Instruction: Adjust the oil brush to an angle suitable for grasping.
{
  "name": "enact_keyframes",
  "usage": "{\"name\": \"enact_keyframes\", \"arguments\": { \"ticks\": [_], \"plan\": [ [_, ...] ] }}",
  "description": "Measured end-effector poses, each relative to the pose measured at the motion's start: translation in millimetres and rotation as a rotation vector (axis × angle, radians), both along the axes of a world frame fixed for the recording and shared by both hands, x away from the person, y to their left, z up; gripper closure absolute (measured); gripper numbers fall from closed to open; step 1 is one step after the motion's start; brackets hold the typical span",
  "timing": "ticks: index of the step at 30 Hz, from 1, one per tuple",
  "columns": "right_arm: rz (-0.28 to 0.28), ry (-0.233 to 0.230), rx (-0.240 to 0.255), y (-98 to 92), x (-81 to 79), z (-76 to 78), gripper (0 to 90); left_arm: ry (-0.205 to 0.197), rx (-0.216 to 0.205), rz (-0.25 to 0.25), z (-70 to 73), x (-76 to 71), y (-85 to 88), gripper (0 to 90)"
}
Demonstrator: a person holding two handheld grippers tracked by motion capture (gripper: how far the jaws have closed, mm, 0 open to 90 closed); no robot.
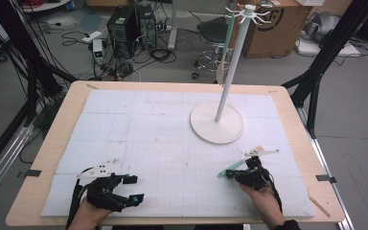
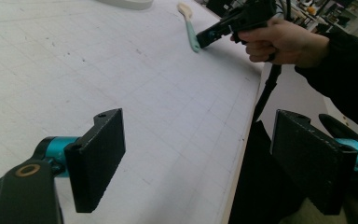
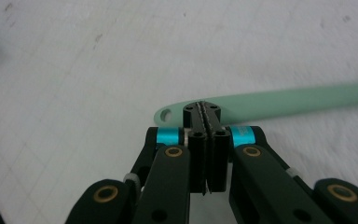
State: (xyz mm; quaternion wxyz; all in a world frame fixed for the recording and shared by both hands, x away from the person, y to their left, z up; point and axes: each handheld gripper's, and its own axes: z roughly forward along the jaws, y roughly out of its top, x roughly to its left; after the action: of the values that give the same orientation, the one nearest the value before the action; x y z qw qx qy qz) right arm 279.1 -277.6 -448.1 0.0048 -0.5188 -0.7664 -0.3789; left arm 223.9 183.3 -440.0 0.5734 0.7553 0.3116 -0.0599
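Item 1, right tongs (image 1: pixel 234 173): one unit. I saw its jaws pressed together with hardly a slit between them in the right gripper view, pinching the handle end of the mint-green spatula (image 3: pixel 279 101) just beside the hanging hole. The handle ran off to the right of the jaws in that view, lying low over the white mat. In the left gripper view I had the same right tongs (image 2: pixel 204 37) far off, held in a hand (image 2: pixel 284 42), with the spatula (image 2: pixel 190 25) reaching away from the jaw tips towards its pale blade.

Item 2, left tongs (image 1: pixel 135 188): one unit. Its jaws stood wide apart with nothing between them and no thing touched; in the left gripper view I saw bare mat in the gap, near the front edge of the surface (image 1: pixel 67 120).

Item 3, spatulas: two counted. One was in the right tongs, its green handle (image 1: pixel 230 168) sticking out left of the jaws in the high view. The second spatula (image 1: pixel 224 57) hung from the rack, well beyond both tongs.

Item 4, white hanging rack (image 1: pixel 230 72): one, upright on a round base, beyond the right tongs and well apart from it.

Item 5, white gridded mat (image 1: pixel 148 124): one, under both tongs.
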Motion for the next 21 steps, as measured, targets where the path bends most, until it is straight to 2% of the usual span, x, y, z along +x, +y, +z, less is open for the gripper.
{"name": "enact_keyframes", "arguments": {
  "ticks": [8,11,16,21],
  "plan": [
    [-0.015,-0.006,0.001,22.6,27.1,-0.1,89.5,0.003,-0.006,0.013,-0.3,-0.8,4.2,18.5],
    [-0.030,-0.010,0.008,24.2,33.7,-0.8,89.6,0.002,-0.005,0.014,-0.3,-1.2,5.9,18.4],
    [-0.058,-0.030,-0.023,27.2,43.4,0.4,89.6,0.001,-0.007,0.015,0.0,-1.5,6.0,18.5],
    [-0.092,-0.037,-0.017,24.5,53.7,-0.6,89.6,0.001,-0.003,0.013,-0.3,-1.0,6.3,18.4]
  ]
}}
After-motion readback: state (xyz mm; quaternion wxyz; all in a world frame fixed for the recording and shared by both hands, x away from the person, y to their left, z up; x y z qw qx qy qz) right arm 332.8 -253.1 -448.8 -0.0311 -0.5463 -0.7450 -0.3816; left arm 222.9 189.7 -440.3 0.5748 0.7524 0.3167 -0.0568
